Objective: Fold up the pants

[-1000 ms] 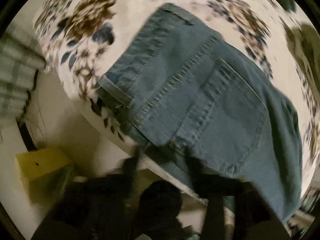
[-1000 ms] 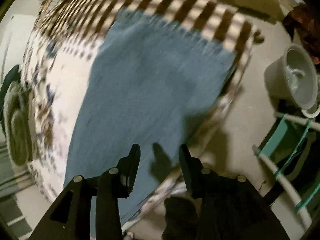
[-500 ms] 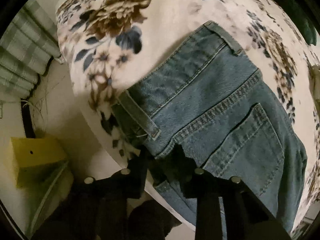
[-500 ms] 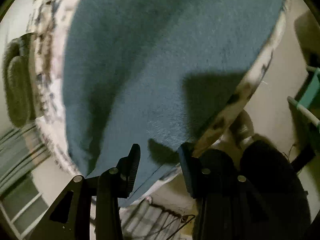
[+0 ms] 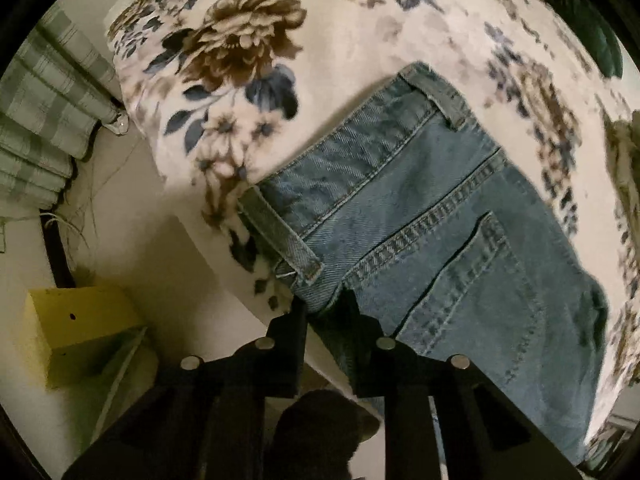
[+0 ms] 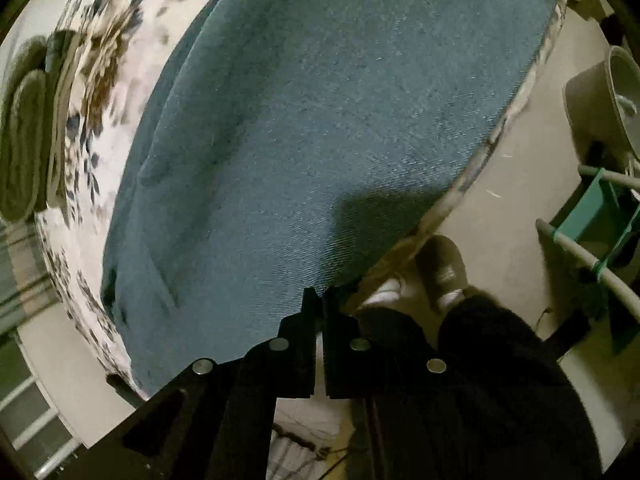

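- floral bedspread (image 5: 360, 80) over the bed
- yellow box (image 5: 80, 320) on the floor
- plaid curtain (image 5: 40, 120) beside the bed
- grey bucket (image 6: 604, 100)
- teal-and-white rack (image 6: 592, 208)
- rolled green blanket (image 6: 24, 140)

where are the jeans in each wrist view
Left wrist: jeans fill centre and right, waistband corner between the closing left gripper jaws.
Right wrist: plain denim fills the centre, near edge at the right gripper.
Shared landmark: floral bedspread under the jeans.
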`<state>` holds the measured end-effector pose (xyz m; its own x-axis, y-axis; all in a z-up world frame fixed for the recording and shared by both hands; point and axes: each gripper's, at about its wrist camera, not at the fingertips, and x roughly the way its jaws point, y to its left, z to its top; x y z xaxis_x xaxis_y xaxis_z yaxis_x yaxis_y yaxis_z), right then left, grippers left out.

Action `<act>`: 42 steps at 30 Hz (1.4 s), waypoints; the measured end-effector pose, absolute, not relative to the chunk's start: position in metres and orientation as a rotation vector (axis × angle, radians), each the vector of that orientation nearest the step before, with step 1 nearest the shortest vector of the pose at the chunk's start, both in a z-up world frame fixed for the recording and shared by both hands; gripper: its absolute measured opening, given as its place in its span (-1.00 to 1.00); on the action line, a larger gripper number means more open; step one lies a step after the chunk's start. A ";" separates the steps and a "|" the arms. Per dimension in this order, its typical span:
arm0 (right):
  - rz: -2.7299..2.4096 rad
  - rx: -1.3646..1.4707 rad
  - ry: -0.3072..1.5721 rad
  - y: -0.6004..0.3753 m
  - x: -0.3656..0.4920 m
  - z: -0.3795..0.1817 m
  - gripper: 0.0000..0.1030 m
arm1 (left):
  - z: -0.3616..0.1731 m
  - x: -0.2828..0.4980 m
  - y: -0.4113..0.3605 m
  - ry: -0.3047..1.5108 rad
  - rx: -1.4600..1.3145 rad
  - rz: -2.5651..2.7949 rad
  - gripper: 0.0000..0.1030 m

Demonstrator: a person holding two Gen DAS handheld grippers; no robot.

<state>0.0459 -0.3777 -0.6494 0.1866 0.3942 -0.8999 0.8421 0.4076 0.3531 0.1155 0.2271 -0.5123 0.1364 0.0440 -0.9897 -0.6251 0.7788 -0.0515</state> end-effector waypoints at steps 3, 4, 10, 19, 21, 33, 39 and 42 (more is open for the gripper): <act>-0.452 1.178 1.462 -0.374 0.045 -0.666 -0.95 | -0.529 0.115 0.225 1.398 -0.500 0.503 -0.68; -0.442 1.185 1.475 -0.376 0.046 -0.674 -0.94 | -0.528 0.116 0.225 1.405 -0.497 0.503 -0.65; -0.369 1.212 1.475 -0.397 0.047 -0.665 -0.22 | -0.486 0.127 0.206 1.394 -0.382 0.477 -0.55; -0.337 1.235 1.300 -0.439 0.114 -0.596 -0.11 | -0.434 0.158 0.105 1.325 -0.217 0.267 0.66; -0.391 1.193 1.280 -0.454 0.144 -0.591 -0.11 | -0.444 0.172 0.062 1.365 -0.229 0.182 0.66; -0.771 1.050 1.394 -0.561 0.182 -0.623 -0.33 | -0.508 0.229 -0.106 1.493 0.026 -0.068 0.66; -0.804 1.072 1.249 -0.573 0.154 -0.603 -0.95 | -0.513 0.226 -0.113 1.506 0.027 -0.062 0.66; -0.769 1.094 1.160 -0.579 0.138 -0.582 -0.96 | -0.513 0.230 -0.107 1.437 -0.018 -0.084 0.66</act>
